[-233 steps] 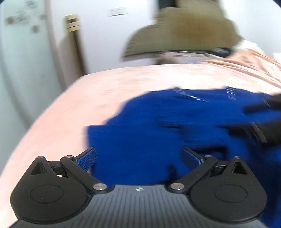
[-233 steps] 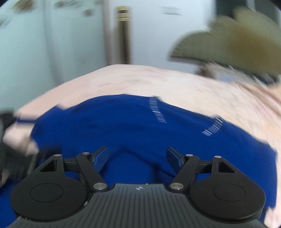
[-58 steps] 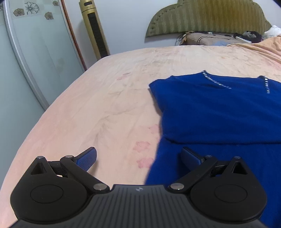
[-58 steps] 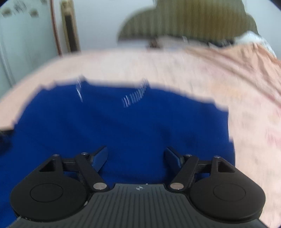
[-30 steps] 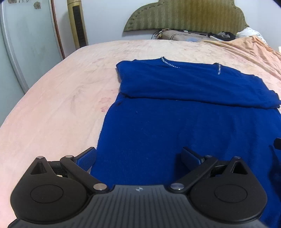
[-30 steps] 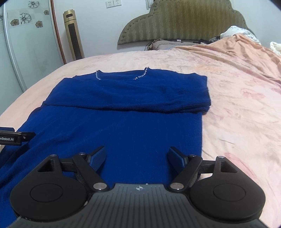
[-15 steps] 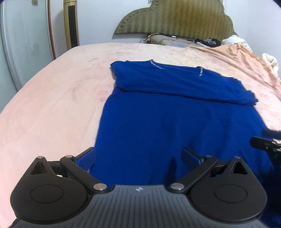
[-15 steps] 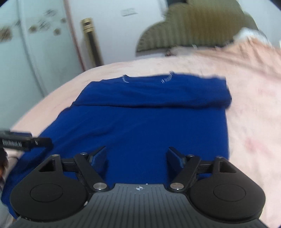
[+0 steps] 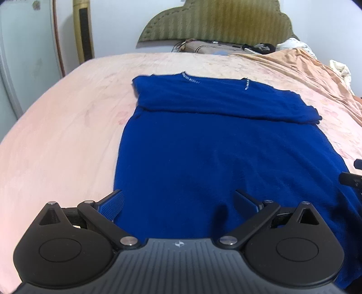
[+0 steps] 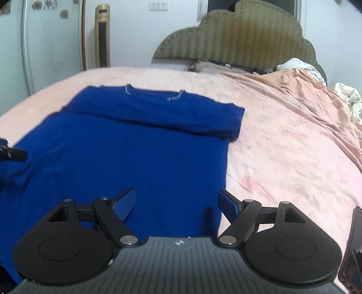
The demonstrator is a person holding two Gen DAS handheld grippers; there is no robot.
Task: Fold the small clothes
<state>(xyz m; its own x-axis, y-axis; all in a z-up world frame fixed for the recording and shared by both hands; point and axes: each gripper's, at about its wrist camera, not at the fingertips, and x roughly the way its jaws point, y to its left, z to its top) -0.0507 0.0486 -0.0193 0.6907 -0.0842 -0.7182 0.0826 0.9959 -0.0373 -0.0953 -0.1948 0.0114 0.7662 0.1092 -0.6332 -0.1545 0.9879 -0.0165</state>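
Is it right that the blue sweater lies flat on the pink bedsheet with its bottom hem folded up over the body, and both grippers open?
Not quite: the fold on the blue sweater is at the neckline end, visible in the left wrist view. It lies on the pink bedsheet; left gripper and right gripper are open.

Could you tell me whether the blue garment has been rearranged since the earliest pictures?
Yes. The blue garment now lies flat, its top folded toward us, away from the headboard.

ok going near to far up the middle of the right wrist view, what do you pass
right claw → flat lower part of the blue top → folded-over band with the beaded neckline → pink bedsheet → pillow → green headboard
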